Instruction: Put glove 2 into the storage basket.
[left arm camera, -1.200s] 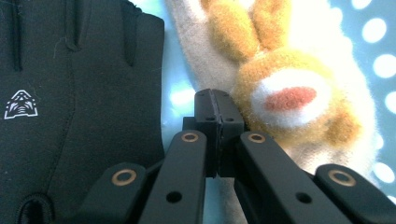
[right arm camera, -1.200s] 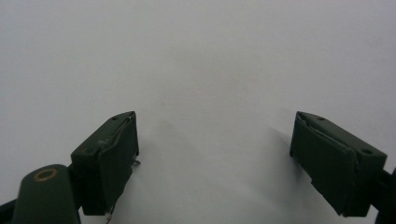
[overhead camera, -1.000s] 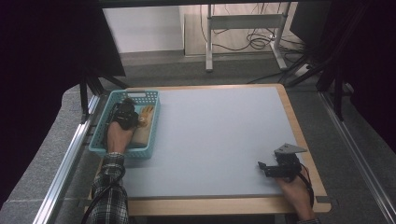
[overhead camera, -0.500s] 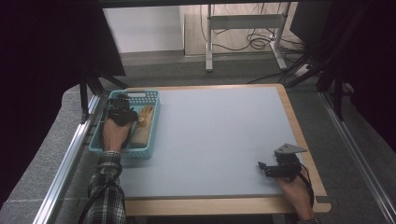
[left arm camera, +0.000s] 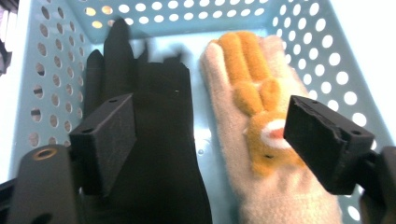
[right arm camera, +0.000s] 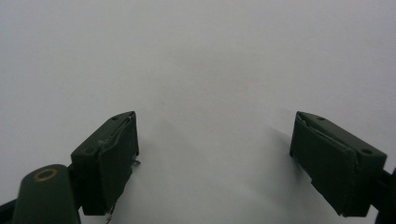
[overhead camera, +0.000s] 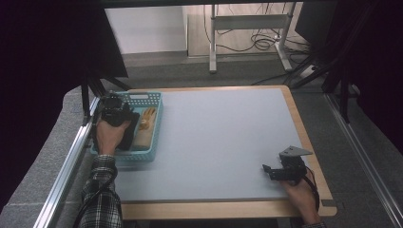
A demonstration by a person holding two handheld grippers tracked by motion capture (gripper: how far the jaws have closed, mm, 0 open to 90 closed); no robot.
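A teal perforated basket [overhead camera: 151,99] sits at the table's left edge. Inside it lie a black glove [left arm camera: 163,140] and, beside it, a cream glove with an orange bunny figure [left arm camera: 252,93], also seen from above [overhead camera: 145,124]. My left gripper [left arm camera: 217,135] hovers over both gloves; its jaws have just been opening and stand wide, with nothing pressed between the pads. From above, the left gripper [overhead camera: 111,107] is over the basket's far left corner. My right gripper [overhead camera: 267,171] rests open near the front right of the table, with only bare table surface [right arm camera: 196,56] between its jaws [right arm camera: 215,158].
The grey table top [overhead camera: 223,137] has a wooden border [overhead camera: 304,128]. A metal rail [overhead camera: 64,175] runs along the left side. Beyond the far edge are a metal stand [overhead camera: 247,28] and floor cables [overhead camera: 259,45].
My left gripper has moved left toward the basket's far corner and lifted a little, and its jaws have spread apart. The black glove lies loose in the basket. The right gripper has stayed put.
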